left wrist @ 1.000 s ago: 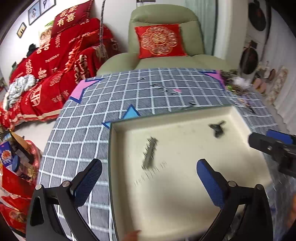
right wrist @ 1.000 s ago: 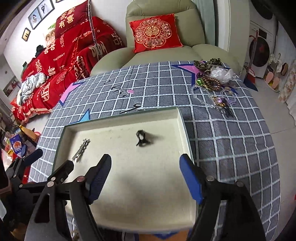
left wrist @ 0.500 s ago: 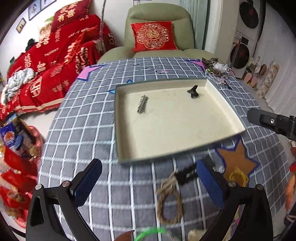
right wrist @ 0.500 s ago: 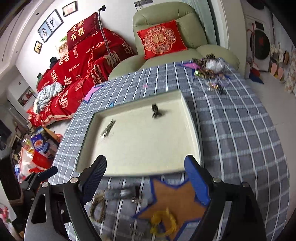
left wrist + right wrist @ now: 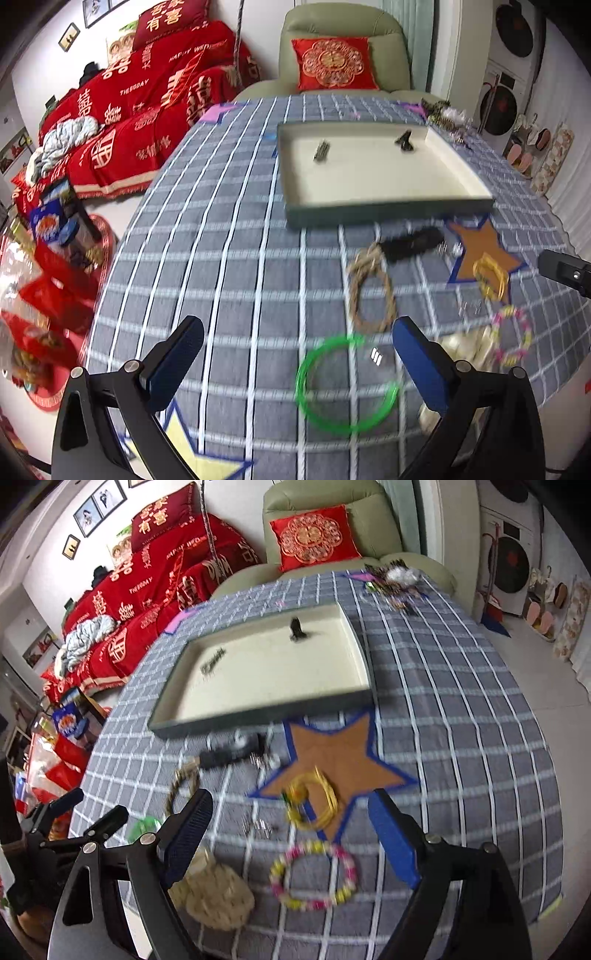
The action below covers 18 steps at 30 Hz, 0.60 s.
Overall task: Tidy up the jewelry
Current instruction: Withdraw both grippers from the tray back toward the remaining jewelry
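A shallow cream tray lies on the grey checked cloth and holds a black clip and a metal hair comb. Loose pieces lie on the cloth in front of it. They are a green ring, a rope bracelet, a black piece, a yellow bangle and a pink-and-yellow bead bracelet. My left gripper hangs open above the green ring. Above the bead bracelet my right gripper is open and holds nothing.
A beige woven piece lies near the table's front edge. More jewelry is heaped at the far right corner. A brown star patch marks the cloth. A green armchair and a red-covered sofa stand beyond the table.
Both grippers have drawn back from over the tray toward the table's near edge, bringing the loose jewelry into view. The right jaws stand slightly wider.
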{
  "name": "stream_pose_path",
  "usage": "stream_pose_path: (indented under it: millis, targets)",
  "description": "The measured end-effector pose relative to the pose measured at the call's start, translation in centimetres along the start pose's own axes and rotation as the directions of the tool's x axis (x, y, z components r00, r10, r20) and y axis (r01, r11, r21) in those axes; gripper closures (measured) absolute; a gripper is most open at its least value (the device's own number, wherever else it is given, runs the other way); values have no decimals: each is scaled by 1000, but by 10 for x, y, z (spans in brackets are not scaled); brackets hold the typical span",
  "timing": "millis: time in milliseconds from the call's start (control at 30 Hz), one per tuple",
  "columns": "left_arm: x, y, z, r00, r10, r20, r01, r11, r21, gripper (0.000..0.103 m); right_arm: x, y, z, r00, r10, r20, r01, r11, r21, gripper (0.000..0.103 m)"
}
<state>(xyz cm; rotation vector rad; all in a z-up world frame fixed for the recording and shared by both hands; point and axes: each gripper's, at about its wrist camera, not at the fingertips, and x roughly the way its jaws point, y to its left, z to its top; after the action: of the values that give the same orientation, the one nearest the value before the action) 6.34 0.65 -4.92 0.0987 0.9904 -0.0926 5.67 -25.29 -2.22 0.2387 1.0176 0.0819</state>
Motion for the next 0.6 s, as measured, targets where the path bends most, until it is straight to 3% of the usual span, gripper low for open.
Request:
stream_pose_path:
  millis: [333, 600]
  targets:
    - [2, 9, -44, 998, 17, -53, -19, 999, -26, 0, 0, -15, -60, 995, -63, -72, 65, 998, 24, 15]
    - [-1, 15, -53, 998, 32, -59, -35, 998, -54, 0, 3, -19, -76, 991, -95, -96, 98, 995, 28, 15]
